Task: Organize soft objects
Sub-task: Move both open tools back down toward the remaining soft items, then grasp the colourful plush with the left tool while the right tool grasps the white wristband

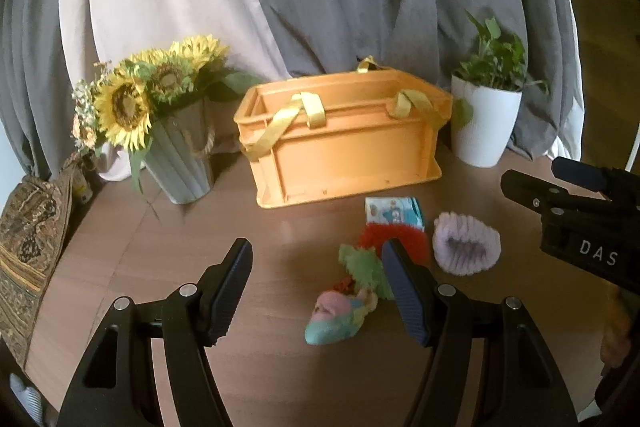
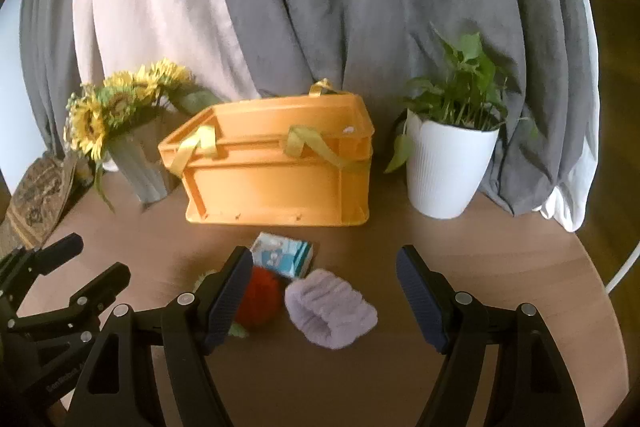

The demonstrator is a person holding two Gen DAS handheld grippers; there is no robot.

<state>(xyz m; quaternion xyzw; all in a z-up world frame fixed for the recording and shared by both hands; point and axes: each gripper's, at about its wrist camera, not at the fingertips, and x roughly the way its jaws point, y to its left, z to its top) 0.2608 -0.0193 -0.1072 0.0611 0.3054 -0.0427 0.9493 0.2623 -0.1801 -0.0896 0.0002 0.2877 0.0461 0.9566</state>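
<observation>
An orange crate [image 1: 344, 147] [image 2: 276, 179] with yellow ribbon handles stands at the back of the round wooden table. In front of it lie a small blue-and-white printed pack [image 1: 394, 211] [image 2: 282, 255], a red fluffy piece [image 1: 372, 237] [image 2: 260, 301], a green fluffy piece [image 1: 360, 263], a pastel pink-and-teal soft toy [image 1: 336, 315] and a lilac fluffy band [image 1: 466, 243] [image 2: 332, 311]. My left gripper [image 1: 317, 247] [image 2: 100, 255] hovers open just left of the toy. My right gripper [image 2: 324, 253] [image 1: 532, 173] hangs open above the lilac band. Neither holds anything.
Sunflowers in a grey ribbed vase [image 1: 176, 155] [image 2: 140, 163] stand left of the crate. A white pot with a green plant [image 1: 484, 123] [image 2: 448, 167] stands to its right. A patterned cushion [image 1: 28, 247] leans at the table's left edge. Grey and white curtains hang behind.
</observation>
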